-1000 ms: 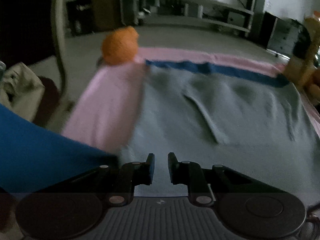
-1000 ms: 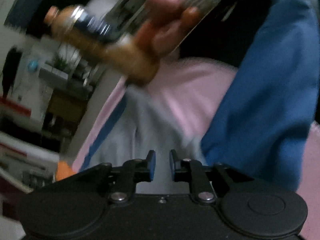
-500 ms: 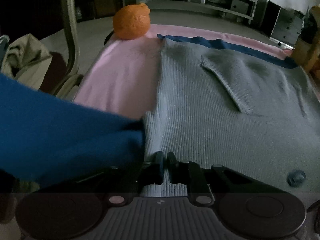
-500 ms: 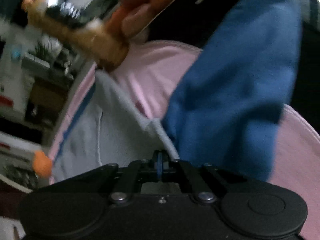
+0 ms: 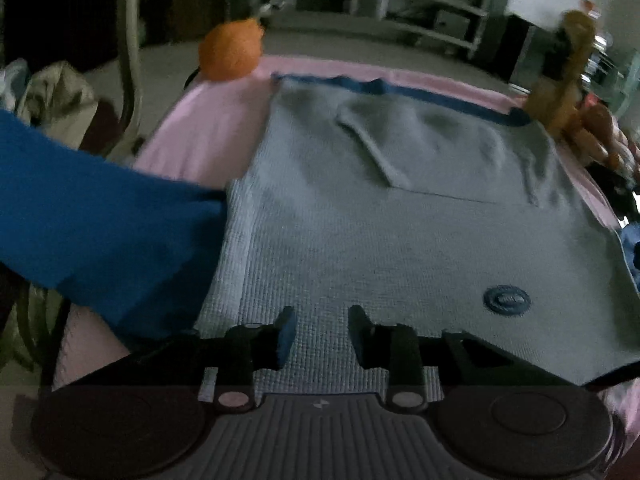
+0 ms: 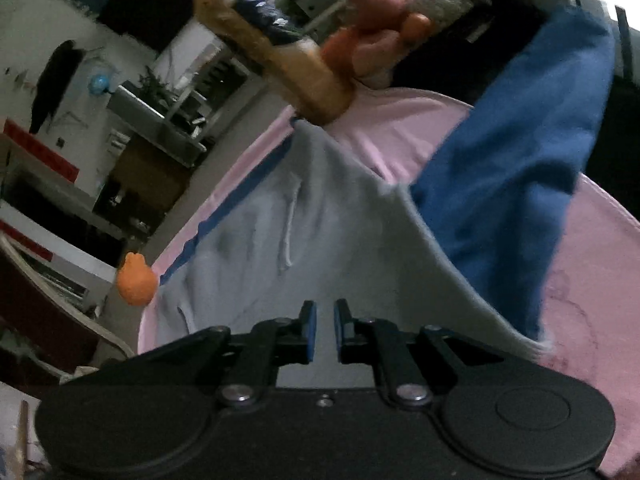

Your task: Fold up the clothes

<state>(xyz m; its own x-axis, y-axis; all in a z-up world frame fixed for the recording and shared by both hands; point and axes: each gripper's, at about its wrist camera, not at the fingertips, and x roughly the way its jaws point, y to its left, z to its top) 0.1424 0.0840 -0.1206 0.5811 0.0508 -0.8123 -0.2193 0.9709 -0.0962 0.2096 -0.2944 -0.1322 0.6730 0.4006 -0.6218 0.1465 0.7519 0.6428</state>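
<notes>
Now my left gripper (image 5: 319, 332) is opening, empty, over the grey ribbed knit sweater (image 5: 400, 220) lying flat on the pink sheet (image 5: 208, 132); my right gripper (image 6: 322, 330) is opening too, empty. Round orange ball (image 5: 231, 50) beyond.

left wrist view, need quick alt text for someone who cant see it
A grey ribbed knit garment lies flat on a pink sheet, with the left gripper just above its near hem, jaws opening and nothing between them. A blue cloth sleeve fills the left side, and an orange ball sits at the far corner.
</notes>
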